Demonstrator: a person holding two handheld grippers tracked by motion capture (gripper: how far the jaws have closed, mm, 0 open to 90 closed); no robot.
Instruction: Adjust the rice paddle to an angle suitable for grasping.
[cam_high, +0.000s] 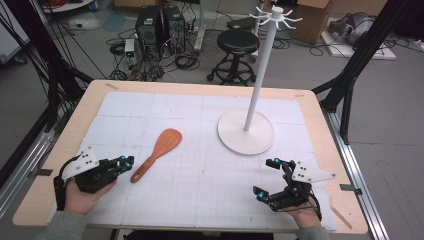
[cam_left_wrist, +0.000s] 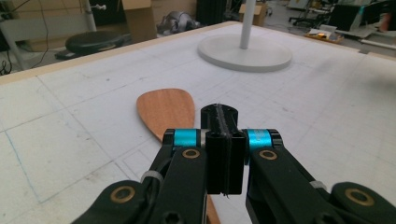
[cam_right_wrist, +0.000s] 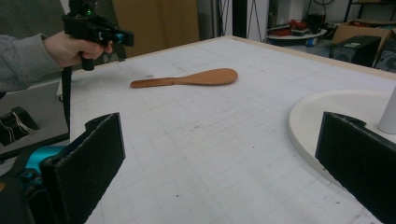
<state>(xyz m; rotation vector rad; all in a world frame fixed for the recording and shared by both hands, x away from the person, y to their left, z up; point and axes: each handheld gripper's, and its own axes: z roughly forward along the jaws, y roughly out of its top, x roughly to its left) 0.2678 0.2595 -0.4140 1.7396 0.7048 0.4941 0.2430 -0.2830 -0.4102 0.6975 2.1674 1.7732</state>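
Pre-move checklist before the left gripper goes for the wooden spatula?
1. Left gripper jaws open for a grasp: not ok, they are pressed shut with nothing between them.
2. Wooden spatula lying flat and free on the table: ok.
3. Spatula handle end near the left gripper: ok, it points toward it, just ahead of the jaws.
4. Right gripper out of the way: ok, jaws open and empty, at the near right.
5. White stand apart from the spatula: ok.
6. Jaws lined up over the handle: cannot tell.
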